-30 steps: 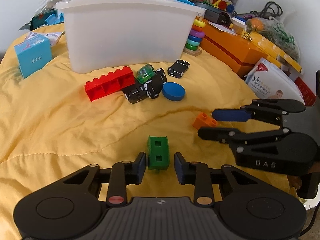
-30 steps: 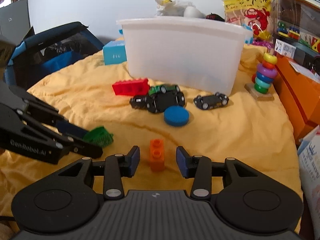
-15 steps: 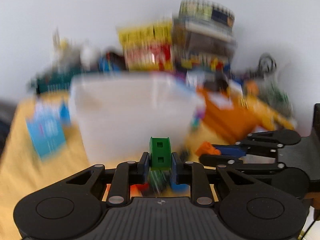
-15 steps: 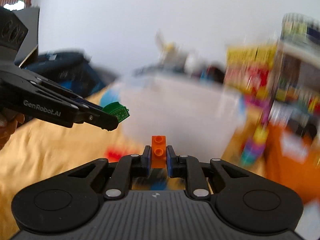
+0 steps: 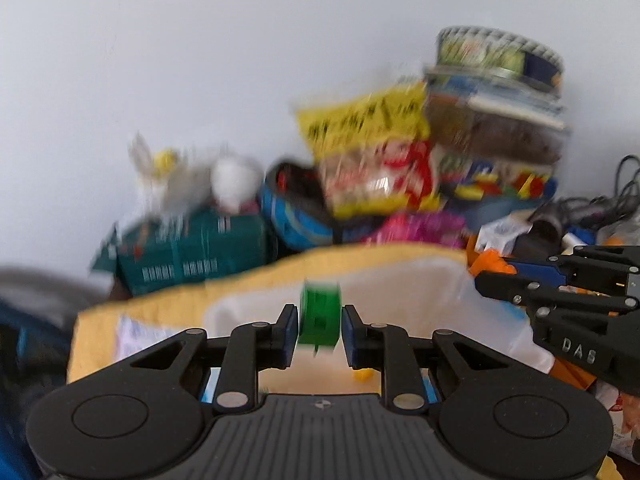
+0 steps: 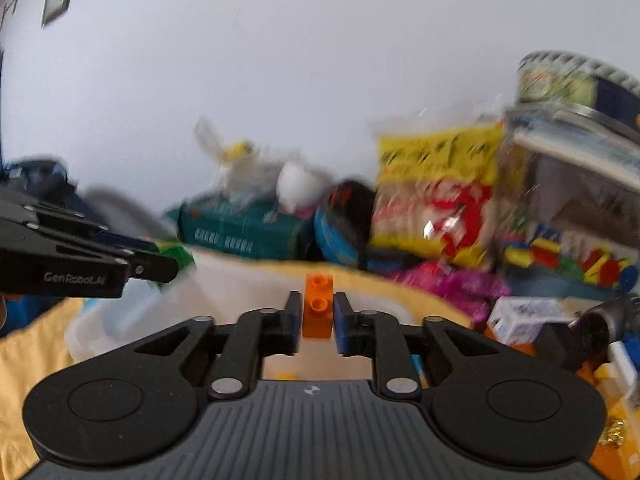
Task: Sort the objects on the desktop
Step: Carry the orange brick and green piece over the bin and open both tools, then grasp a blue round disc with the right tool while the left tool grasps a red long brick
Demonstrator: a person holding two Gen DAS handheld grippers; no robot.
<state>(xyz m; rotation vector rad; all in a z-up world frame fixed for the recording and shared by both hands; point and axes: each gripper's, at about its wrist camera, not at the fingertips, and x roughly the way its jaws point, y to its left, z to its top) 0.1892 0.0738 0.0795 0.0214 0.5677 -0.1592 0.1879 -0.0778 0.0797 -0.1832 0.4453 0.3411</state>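
The left hand-held gripper pinches a green brick between its two blue-padded fingers; the brick stands upright in the grip, and its top edge is smeared by motion blur. Just ahead of and below those fingers lies the open mouth of a white plastic bin, with the yellow cloth on the far side of it and to its left. A small yellow piece shows low between the fingers, too blurred to identify.

The right hand-held gripper is closed on an orange brick, studs facing the camera, one stud above the other. Beyond its fingertips the same white bin spreads across the lower middle of the right wrist view, its rim blurred.

Each tool shows in the other's camera. From the left wrist, the right hand-held gripper reaches in from the right edge, the orange brick at its tip, near the bin's right rim. From the right wrist, the left hand-held gripper comes in from the left edge with the green brick at its tip, near the bin's left rim.

Farther beyond both tools, against a pale wall, sits a blurred pile: a dark green carton, a yellow and red snack bag and a clear box of coloured blocks.
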